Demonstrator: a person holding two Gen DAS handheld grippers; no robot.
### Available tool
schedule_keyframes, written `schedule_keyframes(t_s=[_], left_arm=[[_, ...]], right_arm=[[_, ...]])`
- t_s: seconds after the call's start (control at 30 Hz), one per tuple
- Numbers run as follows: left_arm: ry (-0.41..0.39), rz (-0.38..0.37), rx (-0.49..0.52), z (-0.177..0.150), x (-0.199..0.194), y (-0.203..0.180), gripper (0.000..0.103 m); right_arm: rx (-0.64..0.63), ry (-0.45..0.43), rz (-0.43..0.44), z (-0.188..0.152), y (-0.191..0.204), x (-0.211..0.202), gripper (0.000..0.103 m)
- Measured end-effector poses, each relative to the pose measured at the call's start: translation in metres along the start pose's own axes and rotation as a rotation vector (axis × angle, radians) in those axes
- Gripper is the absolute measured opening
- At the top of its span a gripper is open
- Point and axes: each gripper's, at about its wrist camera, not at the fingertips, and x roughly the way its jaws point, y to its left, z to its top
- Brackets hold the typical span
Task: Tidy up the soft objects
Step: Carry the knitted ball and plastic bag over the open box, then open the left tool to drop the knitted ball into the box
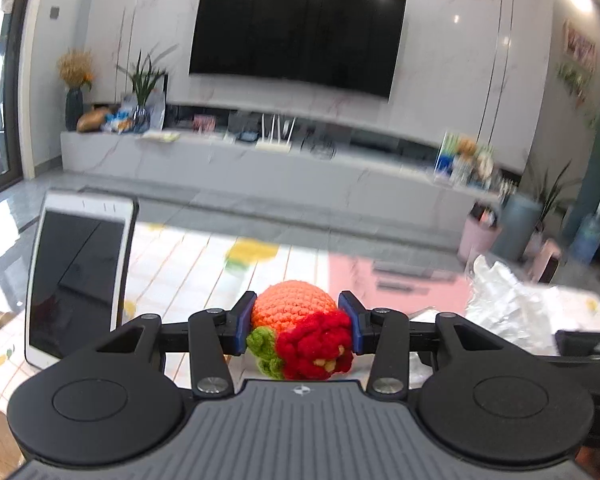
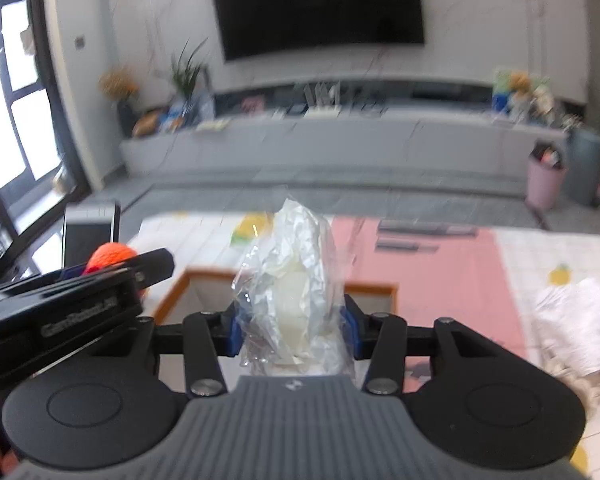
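Observation:
My left gripper is shut on a crocheted toy, orange with a red and green part, held above the table. My right gripper is shut on a clear plastic bag with a soft white object inside, held above a box with an orange-brown rim. In the right wrist view the left gripper's body sits at the left with the orange toy showing past it. In the left wrist view the plastic bag shows at the right.
A white tablet stands at the table's left. The table has a white grid and pink cloth. A white wrapped bundle lies at the right. Beyond are a TV, a low cabinet and a pink bin.

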Motion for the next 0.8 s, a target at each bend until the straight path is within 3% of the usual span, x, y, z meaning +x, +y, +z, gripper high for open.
schedule_keyframes(t_s=[0.13,0.3,0.6,0.8], left_arm=[[0.126,0.027,0.053,-0.016,0.021,0.000,0.050],[0.265,0.033,0.073,-0.029,0.038,0.003,0.050],[0.275,0.069,0.164,-0.035,0.044,-0.012,0.051],[0.251,0.080,0.180,-0.033,0.049,-0.013,0.063]], right_arm=[[-0.120,0.070,-0.037,-0.020,-0.001,0.025,0.046],[-0.173,0.137,0.020,-0.037,-0.009,0.042,0.046],[-0.188,0.142,0.038,-0.047,-0.018,0.047,0.047],[-0.193,0.143,0.045,-0.050,-0.020,0.037,0.047]])
